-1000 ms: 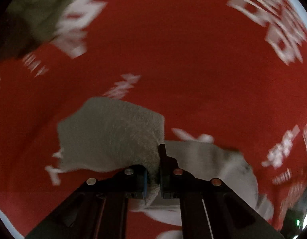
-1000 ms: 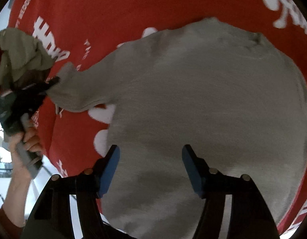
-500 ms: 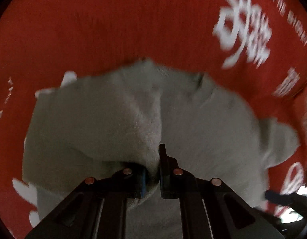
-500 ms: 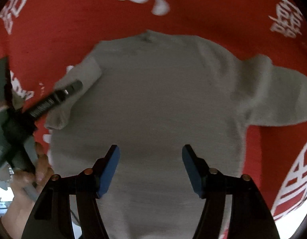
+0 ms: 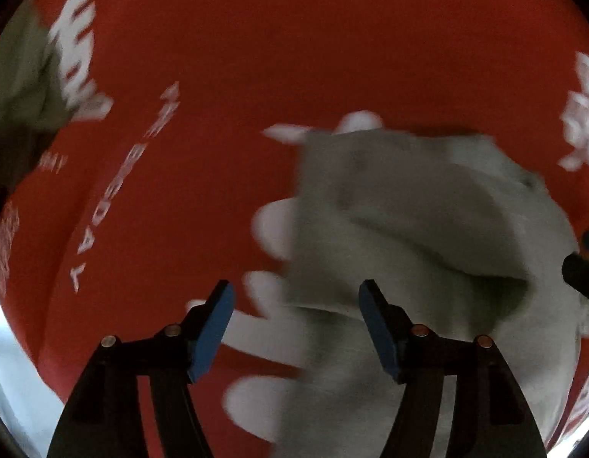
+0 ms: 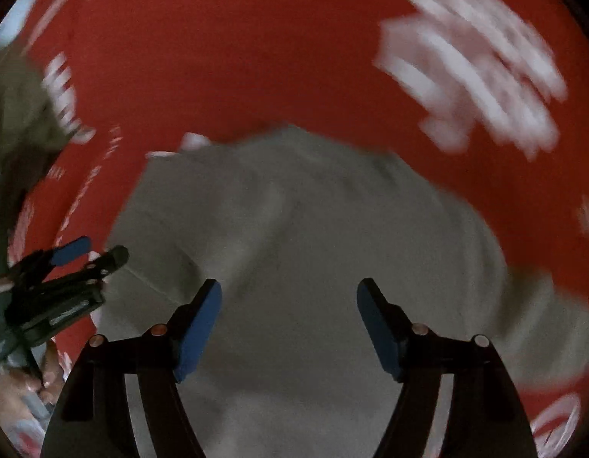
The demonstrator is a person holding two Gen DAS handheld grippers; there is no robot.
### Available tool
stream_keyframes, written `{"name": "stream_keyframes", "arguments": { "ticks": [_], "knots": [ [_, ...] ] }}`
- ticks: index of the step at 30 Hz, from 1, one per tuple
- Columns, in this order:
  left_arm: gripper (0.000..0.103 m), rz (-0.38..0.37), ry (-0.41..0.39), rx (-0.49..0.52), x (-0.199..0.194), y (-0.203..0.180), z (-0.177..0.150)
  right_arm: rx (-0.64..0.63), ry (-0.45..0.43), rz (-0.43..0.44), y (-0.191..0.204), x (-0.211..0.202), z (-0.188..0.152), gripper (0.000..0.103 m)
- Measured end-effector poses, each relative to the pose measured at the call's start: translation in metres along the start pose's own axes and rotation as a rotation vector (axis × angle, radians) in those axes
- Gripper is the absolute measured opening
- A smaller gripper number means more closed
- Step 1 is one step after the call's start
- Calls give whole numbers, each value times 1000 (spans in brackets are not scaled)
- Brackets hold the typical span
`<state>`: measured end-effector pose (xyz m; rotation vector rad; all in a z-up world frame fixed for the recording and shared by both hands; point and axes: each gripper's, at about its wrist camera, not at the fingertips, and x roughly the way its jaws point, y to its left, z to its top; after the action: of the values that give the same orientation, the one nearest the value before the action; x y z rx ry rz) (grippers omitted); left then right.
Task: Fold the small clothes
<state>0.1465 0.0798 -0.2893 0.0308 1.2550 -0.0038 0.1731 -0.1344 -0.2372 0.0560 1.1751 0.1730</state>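
A small grey sweater [image 6: 302, 252] lies flat on a red cloth with white lettering [image 6: 256, 57]. Its left sleeve is folded over the body [image 5: 428, 221]. My left gripper [image 5: 296, 320] is open and empty, hovering over the sweater's left edge; it also shows at the left of the right wrist view [image 6: 92, 252]. My right gripper [image 6: 288, 316] is open and empty above the sweater's lower body. The right sleeve [image 6: 554, 316] sticks out to the right.
An olive-green garment [image 5: 15, 76] lies bunched at the far left of the red cloth, also in the right wrist view [image 6: 15, 114]. The cloth's pale edge [image 5: 4, 343] runs along the lower left.
My left gripper carried the left sleeve over the sweater's body, then opened and let it go, and has drawn back to the left. My right gripper stayed open above the sweater.
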Motion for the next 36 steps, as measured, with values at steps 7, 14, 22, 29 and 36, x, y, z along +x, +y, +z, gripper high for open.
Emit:
{"name": "stream_keyframes", "arguments": {
  "ticks": [7, 14, 22, 29, 36],
  "knots": [
    [69, 5, -11, -12, 20, -11, -8, -456, 45, -205, 108, 97, 27, 78],
    [69, 12, 7, -21, 20, 2, -4, -86, -78, -48, 28, 55, 41, 11],
    [69, 29, 9, 31, 19, -8, -7, 711, 8, 144, -166, 49, -63, 60],
    [69, 43, 20, 24, 11, 4, -1, 788, 12, 184, -177, 23, -95, 61],
    [69, 34, -38, 99, 4, -21, 16, 781, 84, 208, -169, 50, -43, 72]
  ]
}}
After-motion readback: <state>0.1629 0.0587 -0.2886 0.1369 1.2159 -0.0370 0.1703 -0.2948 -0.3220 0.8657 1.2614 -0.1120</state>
